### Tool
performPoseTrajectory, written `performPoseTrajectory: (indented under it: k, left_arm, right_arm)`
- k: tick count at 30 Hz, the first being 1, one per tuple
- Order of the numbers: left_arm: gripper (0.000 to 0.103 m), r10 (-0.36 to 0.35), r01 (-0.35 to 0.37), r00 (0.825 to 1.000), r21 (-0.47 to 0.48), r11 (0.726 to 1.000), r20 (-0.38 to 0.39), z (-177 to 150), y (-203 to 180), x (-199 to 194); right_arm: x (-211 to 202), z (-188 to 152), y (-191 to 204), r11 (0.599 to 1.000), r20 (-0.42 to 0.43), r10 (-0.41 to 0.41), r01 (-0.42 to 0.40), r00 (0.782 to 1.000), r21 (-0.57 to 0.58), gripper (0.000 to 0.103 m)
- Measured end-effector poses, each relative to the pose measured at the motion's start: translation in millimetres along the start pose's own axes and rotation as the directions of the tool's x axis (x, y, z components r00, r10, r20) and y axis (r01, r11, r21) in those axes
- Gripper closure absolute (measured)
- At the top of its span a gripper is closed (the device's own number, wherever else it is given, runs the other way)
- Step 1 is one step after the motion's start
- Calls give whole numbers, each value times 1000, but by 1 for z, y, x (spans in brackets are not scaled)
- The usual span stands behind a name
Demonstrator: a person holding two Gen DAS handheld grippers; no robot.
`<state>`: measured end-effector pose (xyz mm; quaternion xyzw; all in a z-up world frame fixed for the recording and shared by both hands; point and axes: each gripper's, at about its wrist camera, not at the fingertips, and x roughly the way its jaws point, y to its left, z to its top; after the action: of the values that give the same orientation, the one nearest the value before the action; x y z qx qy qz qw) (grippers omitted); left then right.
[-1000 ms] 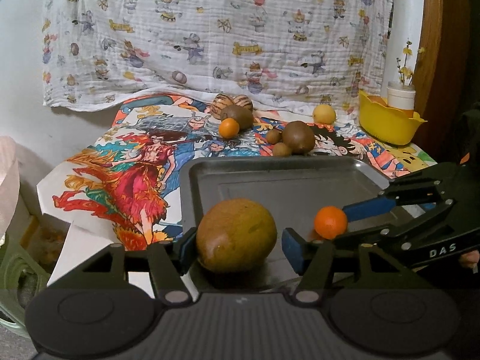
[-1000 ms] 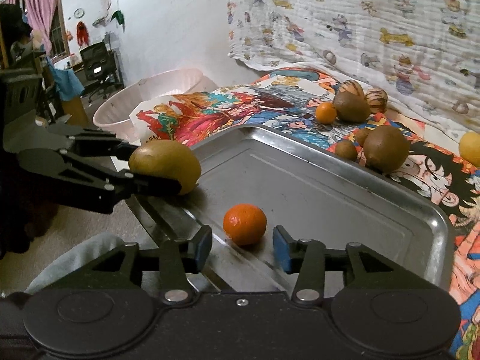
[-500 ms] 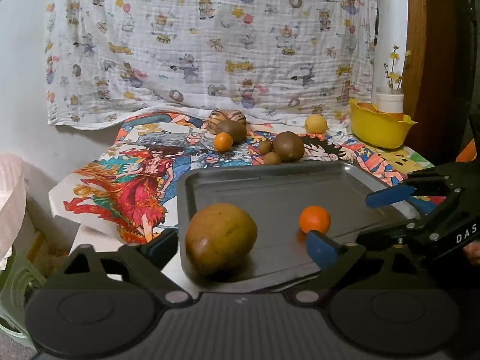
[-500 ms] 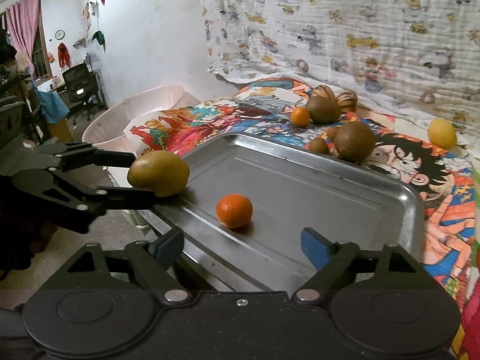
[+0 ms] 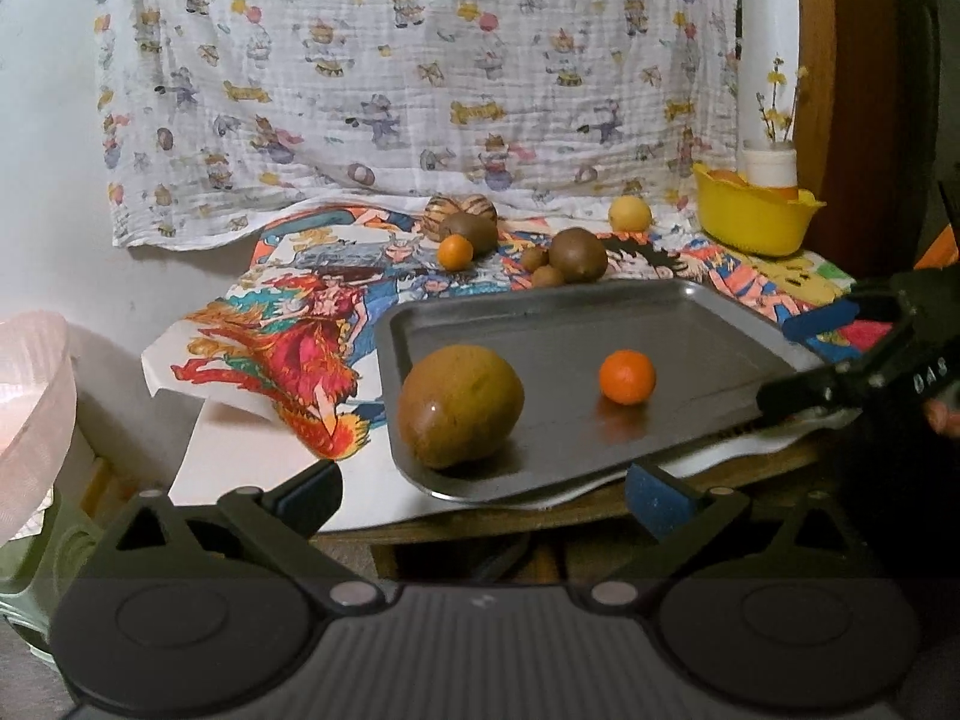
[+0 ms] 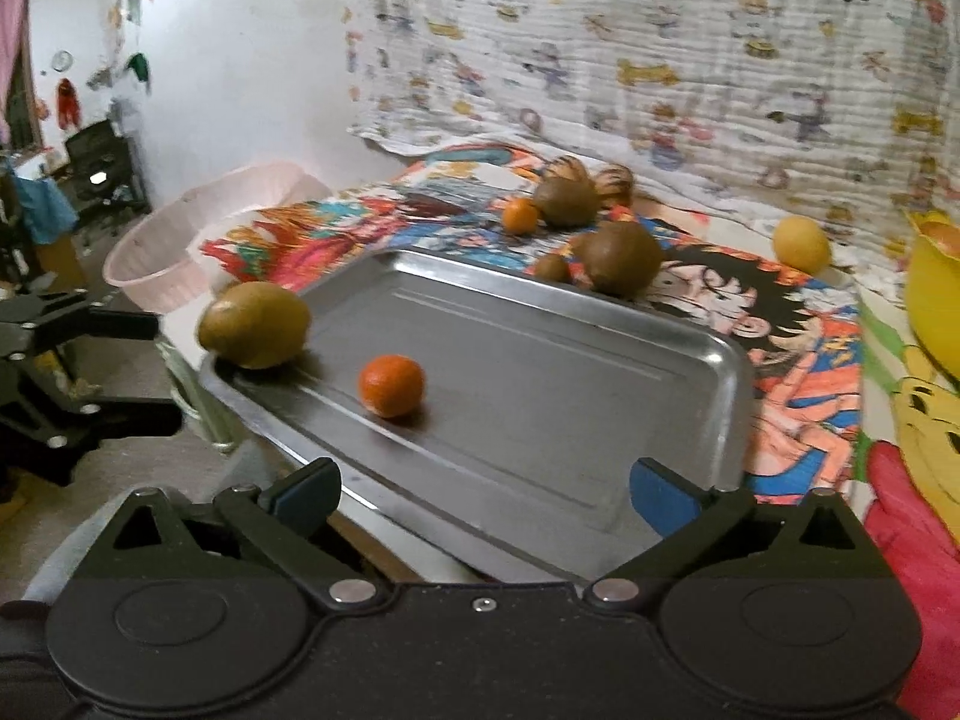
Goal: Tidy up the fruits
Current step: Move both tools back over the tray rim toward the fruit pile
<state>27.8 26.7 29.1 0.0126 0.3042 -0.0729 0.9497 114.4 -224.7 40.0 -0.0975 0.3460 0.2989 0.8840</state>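
**Two fruits on the tray, both claws apart**

Cartoon-print cloth hangs on the wall behind a table covered with a bright comic-print sheet. On that sheet sits a metal tray, its near corner reaching to the table edge. A big brown-green fruit rests in the tray's near left corner, touching the floor of the tray close to the rim. A small orange lies on the tray to its right, apart from it.

Behind the tray, on the sheet, a second orange sits against a brown fruit with two striped fruits behind; a larger brown fruit stands near two small brown ones. A yellow fruit lies farther right, near a yellow bowl. A pink basin stands off the table's left end.

The left gripper is spread wide and empty, short of the tray's near edge. The right gripper is likewise spread wide, holding nothing, over the tray's near rim.
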Motion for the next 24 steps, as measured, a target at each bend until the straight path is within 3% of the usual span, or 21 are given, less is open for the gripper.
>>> performPoseTrajectory:
  k: [10, 18, 24]
  left_arm:
    - [1, 75, -69, 993, 71, 995, -87, 13, 6, 1]
    - [1, 86, -79, 993, 88, 993, -78, 47, 14, 9]
    - [1, 67, -52, 995, 172, 984, -79, 74, 4, 36]
  right_arm:
    - [6, 11, -17, 998, -4, -60, 60, 998, -6, 1]
    - [16, 32, -32, 997, 23, -65, 66, 998, -31, 1]
    - [24, 52, -50, 992, 59, -88, 93, 994, -87, 1]
